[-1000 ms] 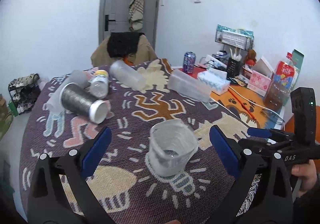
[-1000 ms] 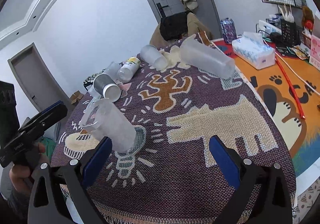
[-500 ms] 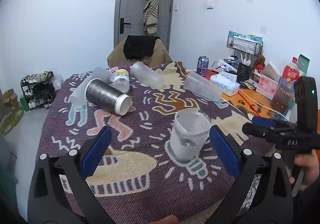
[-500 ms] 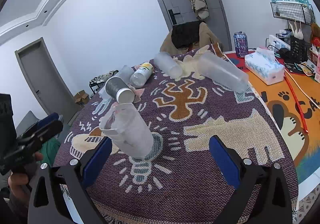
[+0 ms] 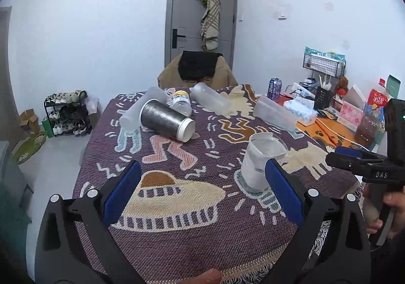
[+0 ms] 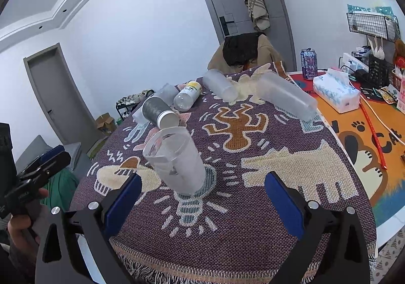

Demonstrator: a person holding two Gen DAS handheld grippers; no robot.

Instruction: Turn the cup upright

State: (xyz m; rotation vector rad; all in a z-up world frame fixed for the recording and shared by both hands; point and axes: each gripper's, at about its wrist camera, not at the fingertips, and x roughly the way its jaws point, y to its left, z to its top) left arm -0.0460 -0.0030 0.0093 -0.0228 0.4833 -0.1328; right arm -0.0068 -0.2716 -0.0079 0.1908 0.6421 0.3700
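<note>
A frosted clear plastic cup (image 5: 260,160) stands upright, mouth up, on the purple patterned blanket (image 5: 177,220); it also shows in the right wrist view (image 6: 177,160). My left gripper (image 5: 200,198) is open and empty, held back from the cup, which sits just beyond its right finger. My right gripper (image 6: 202,201) is open and empty, with the cup ahead of its left finger. The right gripper also shows in the left wrist view (image 5: 354,157), and the left gripper in the right wrist view (image 6: 43,165).
A silver tumbler (image 5: 167,119), a yellow-capped bottle (image 5: 181,104) and frosted cups (image 5: 210,100) lie on their sides farther back. A long clear container (image 5: 274,113) lies at the right. A tissue box (image 6: 335,93), a can (image 6: 308,60) and clutter fill the orange mat.
Both grippers have drawn back and lifted away from the cup. The cup stays upright on the blanket and now looks smaller and farther off in both views.
</note>
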